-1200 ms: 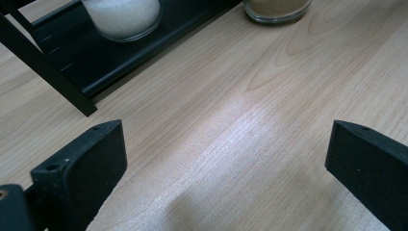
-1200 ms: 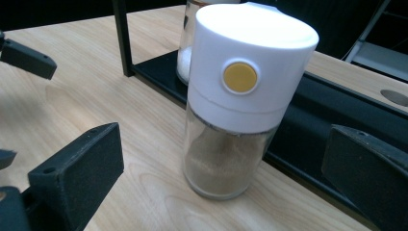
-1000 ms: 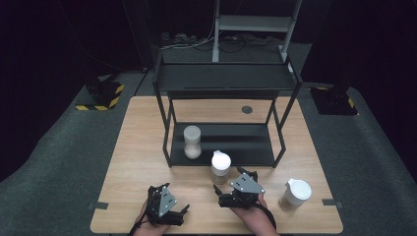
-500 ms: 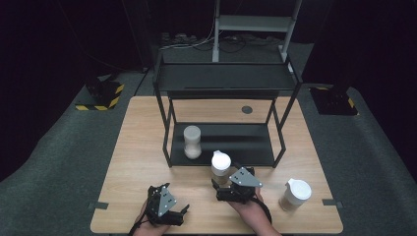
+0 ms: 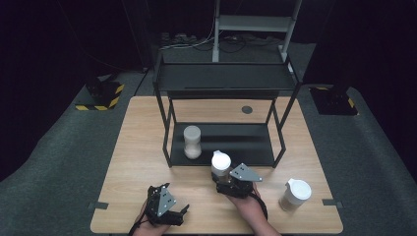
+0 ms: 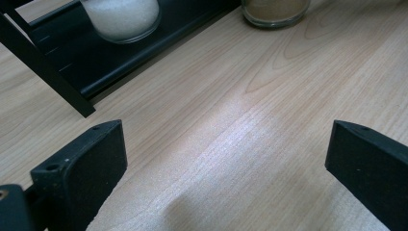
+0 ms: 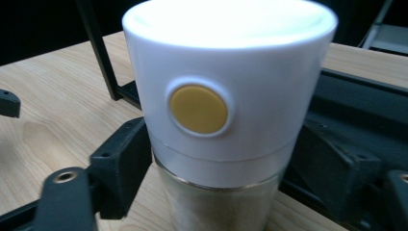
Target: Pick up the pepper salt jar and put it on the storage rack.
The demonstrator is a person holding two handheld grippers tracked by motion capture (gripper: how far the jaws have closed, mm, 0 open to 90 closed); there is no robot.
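The right gripper [image 5: 222,181] has just been closing its jaws, and they now stand narrow on either side of a glass shaker jar [image 5: 221,167] with a white lid, one black jaw at each flank of the glass just under the lid, as the right gripper view shows; the pads look pressed to the glass, so the jar is gripped. That jar [image 7: 226,110] stands upright on the wooden table [image 5: 142,147], just in front of the lower shelf of the black metal rack [image 5: 223,81], near the middle of the table's width and closer to its near edge than its far edge. Its lid bears a round yellow button [image 7: 198,109] facing the gripper's camera, and a pale brown powder shows through the glass below. The left gripper [image 5: 167,209] sits low near the table's near-left corner, its jaws spread wide with only bare wood between them in the left gripper view, holding nothing. On the rack's lower shelf, toward its left end, stands a second jar [image 5: 192,142] filled with white grains. A third jar [image 5: 295,195] with a white lid and brownish contents stands alone near the table's near-right corner, well apart from the gripped one. A small dark round disc [image 5: 247,109] lies in the table surface behind the rack, toward the far edge.
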